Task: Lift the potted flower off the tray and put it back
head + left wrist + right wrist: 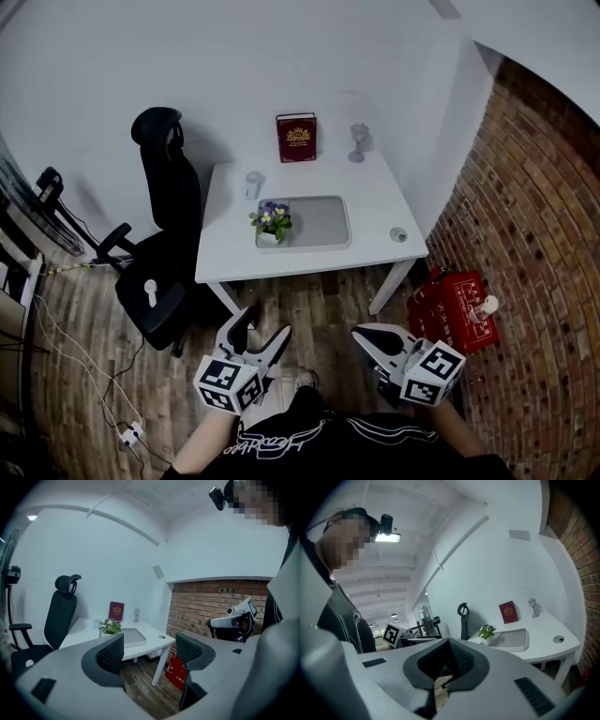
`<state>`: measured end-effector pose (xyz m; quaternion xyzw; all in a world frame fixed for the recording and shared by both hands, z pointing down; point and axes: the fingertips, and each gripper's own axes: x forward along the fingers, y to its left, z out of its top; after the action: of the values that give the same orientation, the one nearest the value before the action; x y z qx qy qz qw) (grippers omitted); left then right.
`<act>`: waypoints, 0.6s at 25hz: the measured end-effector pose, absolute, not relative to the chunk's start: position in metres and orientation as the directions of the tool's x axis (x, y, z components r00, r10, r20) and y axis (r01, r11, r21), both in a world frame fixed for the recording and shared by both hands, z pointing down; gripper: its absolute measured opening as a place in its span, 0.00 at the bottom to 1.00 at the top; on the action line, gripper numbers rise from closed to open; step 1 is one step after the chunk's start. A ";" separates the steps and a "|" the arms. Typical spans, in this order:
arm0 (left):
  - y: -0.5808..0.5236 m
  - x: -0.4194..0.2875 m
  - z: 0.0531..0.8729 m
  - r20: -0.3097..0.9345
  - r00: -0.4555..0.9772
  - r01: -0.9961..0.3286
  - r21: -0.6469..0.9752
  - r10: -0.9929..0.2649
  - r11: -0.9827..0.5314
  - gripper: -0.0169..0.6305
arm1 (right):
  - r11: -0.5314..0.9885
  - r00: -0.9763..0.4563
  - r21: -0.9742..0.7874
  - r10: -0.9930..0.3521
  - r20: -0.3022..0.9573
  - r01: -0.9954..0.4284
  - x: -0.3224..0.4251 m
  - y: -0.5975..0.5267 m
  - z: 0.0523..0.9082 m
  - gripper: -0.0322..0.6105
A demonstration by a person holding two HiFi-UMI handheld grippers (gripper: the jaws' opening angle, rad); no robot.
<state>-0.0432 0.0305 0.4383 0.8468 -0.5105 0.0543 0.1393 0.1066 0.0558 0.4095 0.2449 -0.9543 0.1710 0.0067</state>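
Note:
The potted flower [271,221], purple blooms in a small white pot, stands on the left end of the grey tray [323,227] on the white table [375,192]. Both grippers hang well back from the table, over the wooden floor close to the person's body. My left gripper [261,330] is open with nothing between its jaws; in its own view the flower [109,626] and tray [134,637] lie far ahead past the left gripper [150,651]. My right gripper [367,337] looks shut and empty. Its view shows the flower [487,632] and tray [513,640] in the distance.
A red book [296,138] leans on the wall, with a small lantern [357,142] beside it. A clear cup [252,184] and a small round thing [398,234] are also on the table. A black office chair [159,244] stands left, a red crate [455,309] right, and cables [131,433] lie on the floor.

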 end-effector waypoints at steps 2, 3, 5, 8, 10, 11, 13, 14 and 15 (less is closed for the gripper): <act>0.000 -0.057 0.446 0.253 0.470 -0.882 0.181 -0.846 -0.436 0.56 | 0.816 -0.877 -0.328 -0.469 0.106 -0.476 0.093 0.027 0.409 0.05; -0.015 -0.064 0.449 0.262 0.467 -0.883 0.180 -0.844 -0.433 0.56 | 0.813 -0.875 -0.331 -0.471 0.111 -0.479 0.087 0.013 0.409 0.05; -0.042 -0.078 0.457 0.277 0.464 -0.885 0.182 -0.842 -0.428 0.56 | 0.806 -0.871 -0.336 -0.477 0.117 -0.487 0.075 -0.014 0.410 0.05; -0.077 -0.094 0.469 0.293 0.465 -0.885 0.191 -0.835 -0.425 0.56 | 0.802 -0.866 -0.332 -0.485 0.123 -0.496 0.058 -0.048 0.411 0.05; -0.096 -0.103 0.476 0.304 0.468 -0.884 0.184 -0.830 -0.431 0.56 | 0.802 -0.863 -0.325 -0.490 0.122 -0.501 0.049 -0.064 0.411 0.05; -0.106 -0.106 0.479 0.308 0.469 -0.883 0.178 -0.828 -0.434 0.56 | 0.801 -0.862 -0.323 -0.493 0.121 -0.504 0.045 -0.071 0.411 0.05; -0.123 -0.111 0.485 0.317 0.470 -0.883 0.168 -0.823 -0.439 0.56 | 0.799 -0.859 -0.321 -0.497 0.123 -0.509 0.039 -0.082 0.413 0.05; -0.130 -0.113 0.488 0.323 0.470 -0.882 0.165 -0.821 -0.440 0.56 | 0.798 -0.858 -0.320 -0.499 0.126 -0.511 0.037 -0.086 0.414 0.05; -0.137 -0.114 0.492 0.329 0.470 -0.882 0.163 -0.819 -0.441 0.56 | 0.796 -0.856 -0.320 -0.501 0.129 -0.514 0.035 -0.089 0.415 0.05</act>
<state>-0.1139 -0.1372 0.4917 0.8429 -0.5045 0.1013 0.1571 0.0353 -0.0893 0.4148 0.2676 -0.9475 0.1740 0.0187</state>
